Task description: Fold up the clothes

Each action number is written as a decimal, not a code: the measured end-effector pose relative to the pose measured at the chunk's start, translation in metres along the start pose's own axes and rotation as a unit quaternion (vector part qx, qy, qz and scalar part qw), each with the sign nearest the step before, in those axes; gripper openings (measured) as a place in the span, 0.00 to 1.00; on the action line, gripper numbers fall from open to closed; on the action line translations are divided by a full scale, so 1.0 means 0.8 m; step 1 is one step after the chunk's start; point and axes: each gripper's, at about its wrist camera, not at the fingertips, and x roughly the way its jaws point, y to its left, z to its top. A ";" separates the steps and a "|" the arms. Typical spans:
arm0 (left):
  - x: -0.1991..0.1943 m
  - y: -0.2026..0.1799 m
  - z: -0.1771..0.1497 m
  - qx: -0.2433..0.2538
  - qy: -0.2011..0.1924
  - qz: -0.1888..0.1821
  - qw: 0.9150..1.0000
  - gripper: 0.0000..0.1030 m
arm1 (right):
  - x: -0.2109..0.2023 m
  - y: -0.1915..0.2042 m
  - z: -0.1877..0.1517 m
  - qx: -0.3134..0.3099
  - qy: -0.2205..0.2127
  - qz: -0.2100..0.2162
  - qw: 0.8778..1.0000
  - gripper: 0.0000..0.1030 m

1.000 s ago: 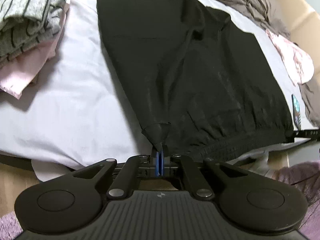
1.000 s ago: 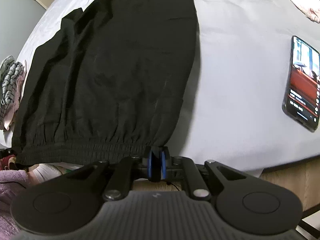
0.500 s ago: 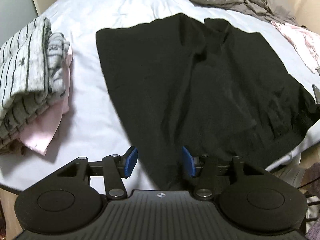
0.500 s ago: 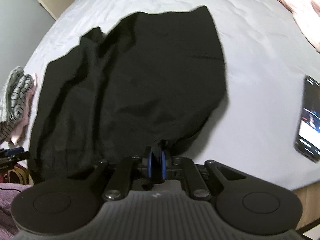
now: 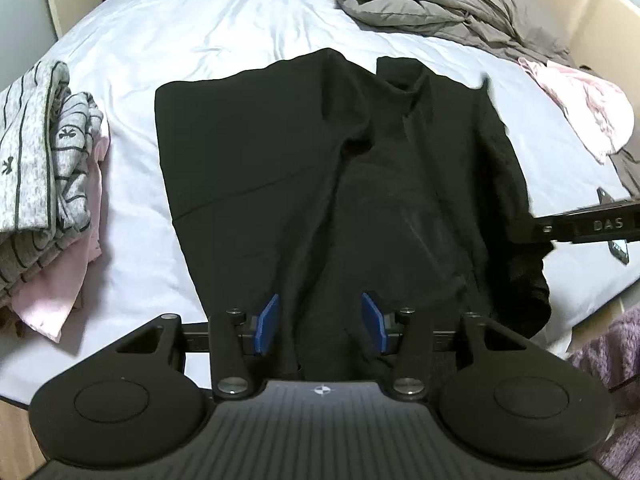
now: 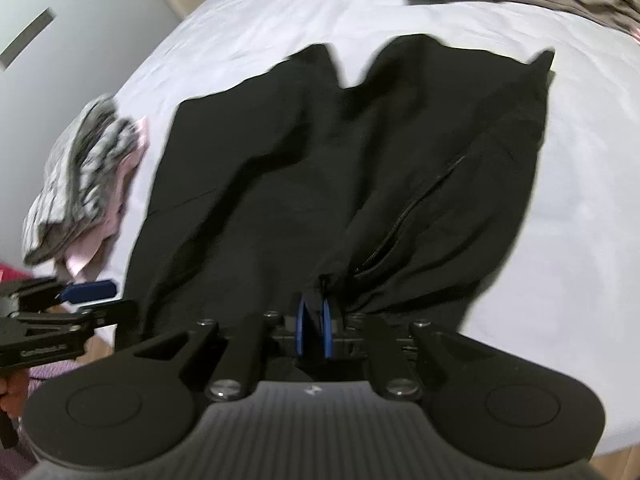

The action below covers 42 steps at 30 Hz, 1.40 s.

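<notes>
Black shorts (image 5: 280, 168) lie spread on the white bed, leg ends pointing away from me. My left gripper (image 5: 320, 326) is open, its blue pads either side of the near waistband edge, with cloth passing between them. The right gripper (image 6: 314, 330) is shut on the shorts (image 6: 320, 168), pinching the waistband corner and lifting it above the bed, so the right half folds over toward the left. A zip pocket (image 6: 404, 220) shows on the lifted half. The right gripper's body (image 5: 588, 226) enters the left wrist view at the right. The left gripper (image 6: 86, 290) shows at the left of the right wrist view.
A folded stack of grey striped and pink clothes (image 5: 44, 160) sits at the bed's left. A grey duvet (image 5: 432, 0) is bunched at the far side, with a pink garment (image 5: 584, 108) at the right. A phone (image 5: 620, 248) lies near the right edge. The purple rug (image 5: 608, 356) is below.
My left gripper let go of the waistband and opened. The right gripper, still shut, lifted its waistband corner and carried it up and leftward, folding the shorts' right side over.
</notes>
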 end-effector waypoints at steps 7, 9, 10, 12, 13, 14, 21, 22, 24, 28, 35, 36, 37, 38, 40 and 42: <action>0.003 0.013 -0.011 -0.008 0.015 -0.008 1.000 0.42 | 0.025 0.061 -0.020 -0.069 0.040 0.066 0.995 0.11; 0.004 0.017 -0.014 -0.013 0.019 -0.010 1.000 0.42 | 0.033 0.077 -0.027 -0.087 0.053 0.087 0.991 0.11; 0.004 0.019 -0.015 -0.014 0.020 -0.011 1.000 0.42 | 0.036 0.083 -0.030 -0.095 0.059 0.096 0.989 0.11; 0.005 0.022 -0.017 -0.019 0.024 -0.014 0.999 0.42 | 0.042 0.095 -0.037 -0.110 0.072 0.113 0.985 0.11; 0.006 0.023 -0.017 -0.022 0.026 -0.019 0.999 0.42 | 0.045 0.099 -0.041 -0.116 0.077 0.117 0.983 0.11; 0.007 0.024 -0.018 -0.026 0.029 -0.027 0.999 0.42 | 0.047 0.100 -0.045 -0.119 0.079 0.114 0.983 0.11; 0.018 0.022 -0.025 -0.034 0.050 -0.068 0.996 0.42 | 0.055 0.098 -0.062 -0.136 0.104 0.126 0.977 0.47; 0.020 0.021 -0.026 -0.034 0.053 -0.071 0.995 0.42 | 0.053 0.098 -0.065 -0.140 0.106 0.127 0.976 0.49; 0.022 0.018 -0.027 -0.034 0.056 -0.077 0.995 0.42 | 0.045 0.095 -0.070 -0.151 0.107 0.124 0.975 0.51; 0.027 0.013 -0.027 -0.030 0.058 -0.081 0.995 0.45 | 0.029 0.085 -0.076 -0.164 0.101 0.111 0.975 0.53; 0.046 0.003 -0.024 -0.040 0.077 -0.103 0.991 0.45 | 0.002 0.074 -0.090 -0.207 0.068 0.082 0.973 0.57; 0.047 0.001 -0.023 -0.038 0.079 -0.104 0.991 0.42 | -0.002 0.074 -0.094 -0.219 0.061 0.076 0.971 0.58; 0.048 -0.001 -0.022 -0.035 0.082 -0.104 0.991 0.37 | -0.006 0.074 -0.097 -0.231 0.053 0.071 0.969 0.61; 0.049 -0.003 -0.021 -0.033 0.084 -0.104 0.990 0.24 | -0.010 0.074 -0.101 -0.243 0.045 0.065 0.967 0.62; 0.052 -0.007 -0.019 -0.027 0.089 -0.105 0.990 0.19 | -0.018 0.076 -0.111 -0.271 0.029 0.052 0.961 0.65; 0.054 -0.011 -0.018 -0.023 0.093 -0.106 0.990 0.11 | -0.024 0.078 -0.122 -0.301 0.011 0.037 0.953 0.68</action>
